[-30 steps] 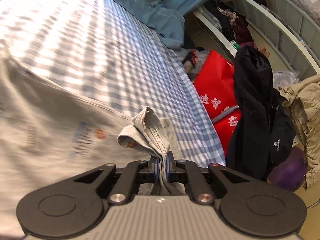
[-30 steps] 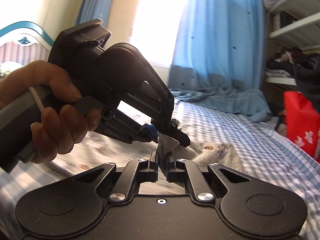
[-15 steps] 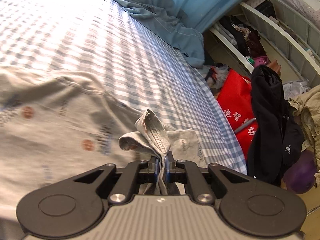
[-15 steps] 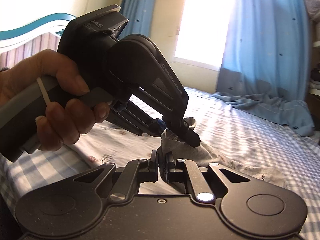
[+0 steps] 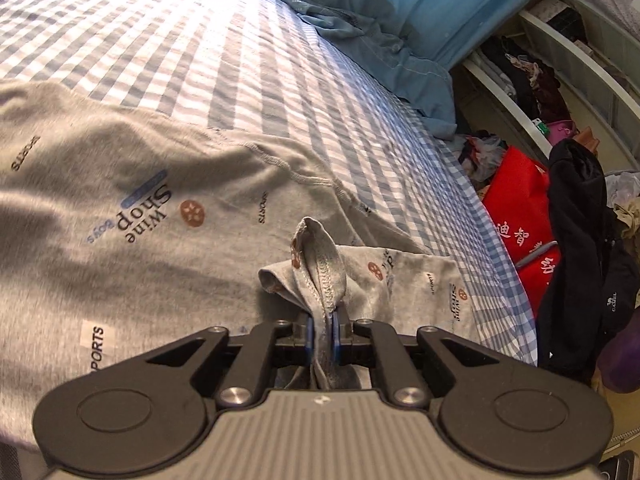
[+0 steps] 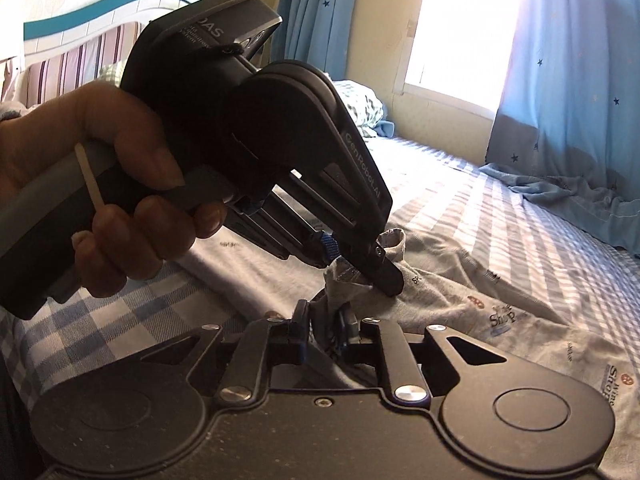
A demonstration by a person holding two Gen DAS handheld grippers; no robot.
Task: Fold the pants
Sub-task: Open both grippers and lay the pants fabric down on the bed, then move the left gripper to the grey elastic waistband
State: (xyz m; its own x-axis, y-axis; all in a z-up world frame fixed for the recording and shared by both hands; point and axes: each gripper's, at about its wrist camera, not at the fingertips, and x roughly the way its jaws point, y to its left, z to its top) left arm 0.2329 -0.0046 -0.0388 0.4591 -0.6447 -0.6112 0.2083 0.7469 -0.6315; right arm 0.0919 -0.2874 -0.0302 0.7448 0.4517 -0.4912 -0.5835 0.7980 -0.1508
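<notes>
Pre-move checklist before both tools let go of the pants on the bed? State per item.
1. Left tool has cloth between its jaws: ok. A bunched hem of the pants sits there while the jaws are opening.
2. Right tool has cloth between its jaws: ok. Jaws are opening, with a visible gap beside the cloth.
3. Folded part lies on the lower layer: ok, most of the cloth rests on the checked sheet.
4. Edges line up: cannot tell, the tool bodies hide the near side.
5. Tools clear of each other: not ok. In the right wrist view the left tool's tip sits just above the right one.
6. Pants away from the bed edge: ok.
</notes>
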